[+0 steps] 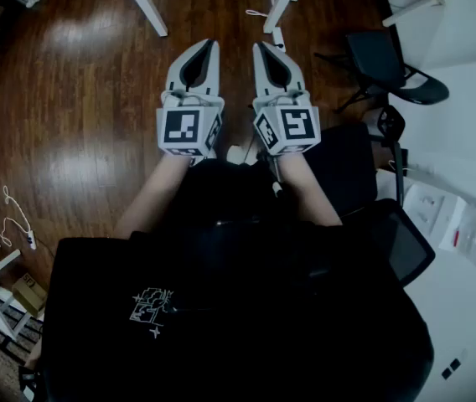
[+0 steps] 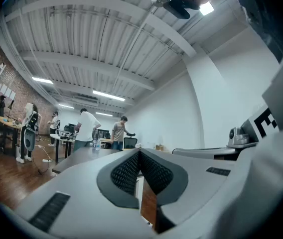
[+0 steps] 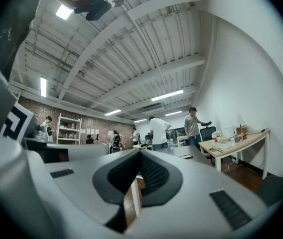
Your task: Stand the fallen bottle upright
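Note:
No fallen bottle shows in any view. In the head view my left gripper (image 1: pixel 208 45) and my right gripper (image 1: pixel 260 48) are held side by side, level, above the wooden floor (image 1: pixel 79 99). Both point away from the body. Each pair of grey jaws meets at the tips with nothing between them. The left gripper view shows its jaws (image 2: pixel 139 152) shut and aimed across a room toward a dark table (image 2: pixel 76 156). In the right gripper view the jaws (image 3: pixel 140 152) are shut too. A small clear bottle (image 3: pixel 172 143) stands upright on that far table.
White table legs (image 1: pixel 147 5) stand just ahead on the floor. A black office chair (image 1: pixel 386 64) is at the right, with a white desk (image 1: pixel 460 216) beside it. Cables (image 1: pixel 13 214) lie on the floor at the left. Several people (image 2: pixel 84 129) stand far off.

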{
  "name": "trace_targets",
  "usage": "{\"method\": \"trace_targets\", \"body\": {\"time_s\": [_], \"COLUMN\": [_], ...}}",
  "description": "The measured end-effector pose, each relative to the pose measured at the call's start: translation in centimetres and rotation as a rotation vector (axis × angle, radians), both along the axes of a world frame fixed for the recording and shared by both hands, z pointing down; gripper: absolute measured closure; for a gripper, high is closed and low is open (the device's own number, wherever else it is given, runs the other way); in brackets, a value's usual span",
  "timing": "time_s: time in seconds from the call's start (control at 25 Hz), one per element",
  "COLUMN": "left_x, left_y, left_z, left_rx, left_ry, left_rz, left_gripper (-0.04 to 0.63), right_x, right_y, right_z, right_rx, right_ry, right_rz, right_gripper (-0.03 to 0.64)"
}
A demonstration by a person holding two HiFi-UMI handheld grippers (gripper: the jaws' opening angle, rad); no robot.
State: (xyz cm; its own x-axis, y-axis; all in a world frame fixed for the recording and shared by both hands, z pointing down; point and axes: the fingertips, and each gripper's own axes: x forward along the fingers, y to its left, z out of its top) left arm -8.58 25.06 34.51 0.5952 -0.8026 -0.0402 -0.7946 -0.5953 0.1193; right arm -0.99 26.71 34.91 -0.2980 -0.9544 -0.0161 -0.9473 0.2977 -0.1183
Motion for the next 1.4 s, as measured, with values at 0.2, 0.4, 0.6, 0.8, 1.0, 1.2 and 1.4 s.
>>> {"method": "trace_targets", "body": {"time_s": [0.2,0.4,0.6,0.8,1.0,1.2,1.4], "left_x": [0.7,2.1,2.2,2.9,3.1,3.5,3.3], "left_y": [-0.3,-0.4,-1.0,-2.1,-4.1,-8.2,-13.4], "left_z": [0.1,0.3,0.8,1.0,1.8,2.2,2.0], "left_rx": [-0.006,-0.015,-0.007,-0.02,0.003,-0.001,0.003], "left_ry": [-0.013,-0.02,-0.038,-0.034,-0.042,-0.037,-0.025], "left_rz": [-0.007,-0.019,-0.044,-0.044,-0.039,-0.015,0.008], "left_gripper": [0.597,0.597,0.597,0.597,0.597,0.598,0.598], "right_x": [0.7,2.0,2.6,3.2,3.4,3.7,3.5], "right_y": [-0.2,-0.4,-0.7,-1.8,-3.7,-7.6,-12.6], "right_z": [0.4,0.8,1.5,1.8,2.3,2.8,2.7], "right_rx": [-0.008,-0.008,-0.021,-0.031,-0.035,-0.038,-0.035], "right_ry": [-0.003,-0.009,-0.014,-0.008,-0.004,0.002,0.003], "right_rz": [-0.005,-0.013,-0.031,-0.038,-0.032,-0.014,0.012], "right_gripper": [0.592,0.592,0.592,0.592,0.592,0.592,0.592]}}
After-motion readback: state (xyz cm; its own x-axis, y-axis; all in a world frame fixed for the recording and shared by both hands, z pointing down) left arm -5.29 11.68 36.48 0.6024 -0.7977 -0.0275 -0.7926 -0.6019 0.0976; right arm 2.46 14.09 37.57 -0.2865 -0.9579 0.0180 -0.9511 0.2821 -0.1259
